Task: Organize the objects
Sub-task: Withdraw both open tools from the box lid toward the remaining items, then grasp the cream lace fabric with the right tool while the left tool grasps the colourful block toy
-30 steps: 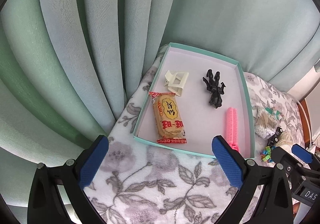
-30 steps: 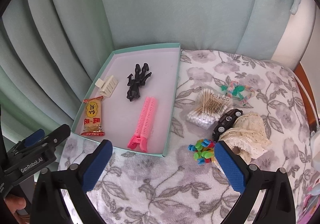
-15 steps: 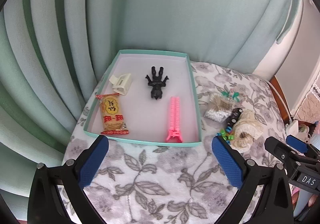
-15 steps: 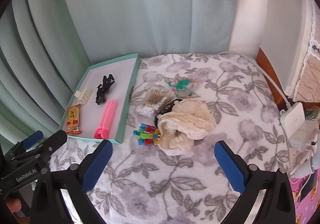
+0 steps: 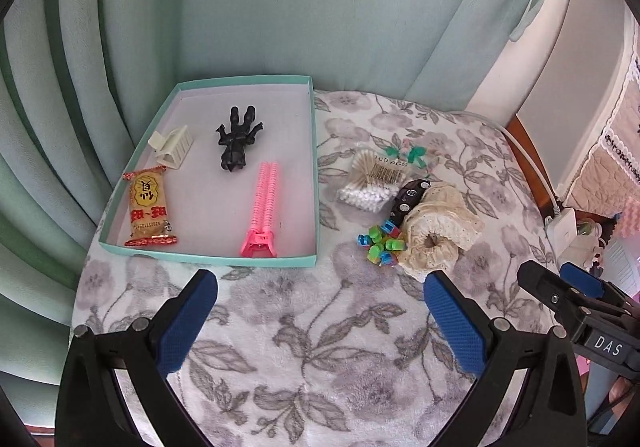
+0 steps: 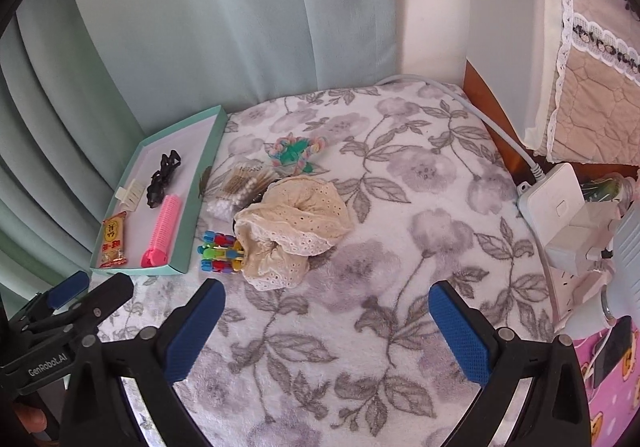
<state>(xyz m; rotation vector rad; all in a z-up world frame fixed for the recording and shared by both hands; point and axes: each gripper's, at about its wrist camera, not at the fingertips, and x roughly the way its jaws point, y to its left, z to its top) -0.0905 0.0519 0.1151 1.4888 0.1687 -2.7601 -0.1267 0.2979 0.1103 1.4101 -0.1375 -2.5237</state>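
A teal-rimmed tray lies at the table's left, holding a snack packet, a cream clip, a black figure and a pink roller clip. To its right lie a cotton swab bag, a black toy car, a cream lace scrunchie, a colourful block toy and a pastel hair tie. My left gripper hovers open near the front edge. My right gripper is open too, both empty.
A flower-patterned cloth covers the small table. Green curtains hang close behind and to the left. A white power strip with plugs and cable sits off the right edge beside a quilted cover.
Both cameras have swung to the right and pulled back, so the tray shifted left in view and the loose pile and the power strip came into sight. No object moved.
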